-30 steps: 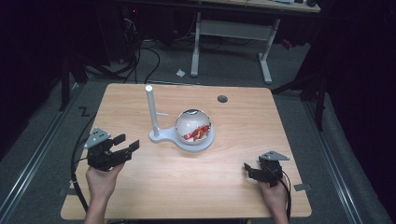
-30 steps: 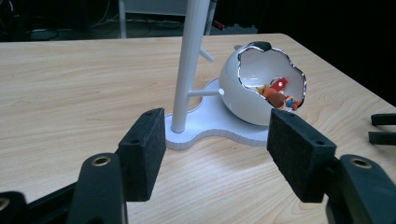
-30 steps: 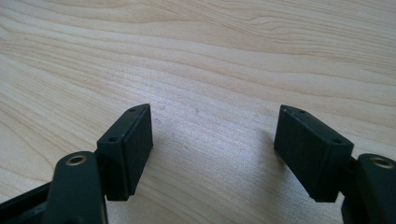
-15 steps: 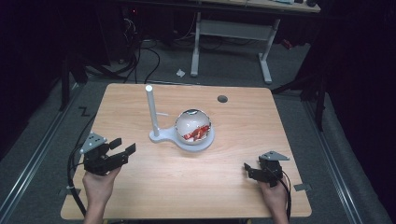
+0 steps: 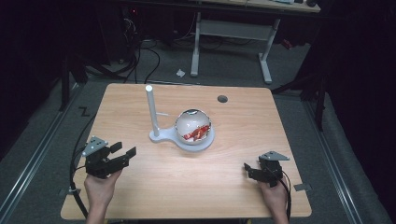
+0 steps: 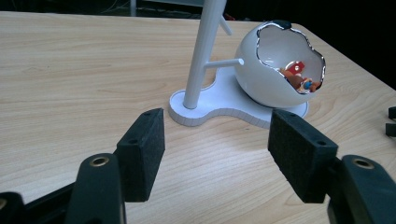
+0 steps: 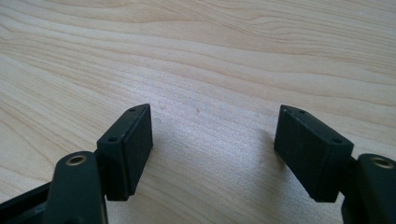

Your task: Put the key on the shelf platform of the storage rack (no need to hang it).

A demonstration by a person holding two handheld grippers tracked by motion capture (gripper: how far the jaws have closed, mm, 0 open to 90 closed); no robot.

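Observation:
A white stand (image 5: pixel 159 135) with an upright post (image 5: pixel 152 109) carries a white egg-shaped bowl (image 5: pixel 193 126) holding small red and orange items (image 6: pixel 299 74). The stand (image 6: pixel 219 105), post (image 6: pixel 203 51) and bowl (image 6: pixel 275 65) lie ahead of my left gripper (image 6: pixel 217 161), which is open and empty. In the high view that left gripper (image 5: pixel 122 151) sits at the table's near left, apart from the stand. My right gripper (image 5: pixel 247 170) rests at the near right, open with bare wood between its pads (image 7: pixel 133 140).
The wooden table (image 5: pixel 233 186) has a round cable hole (image 5: pixel 222 99) near its far edge. Cables trail from both grippers off the near corners. Beyond the table stand a desk frame (image 5: pixel 233 32) and floor cables.
My left gripper has drifted toward the near left corner of the table, away from the stand. The right gripper has stayed put.

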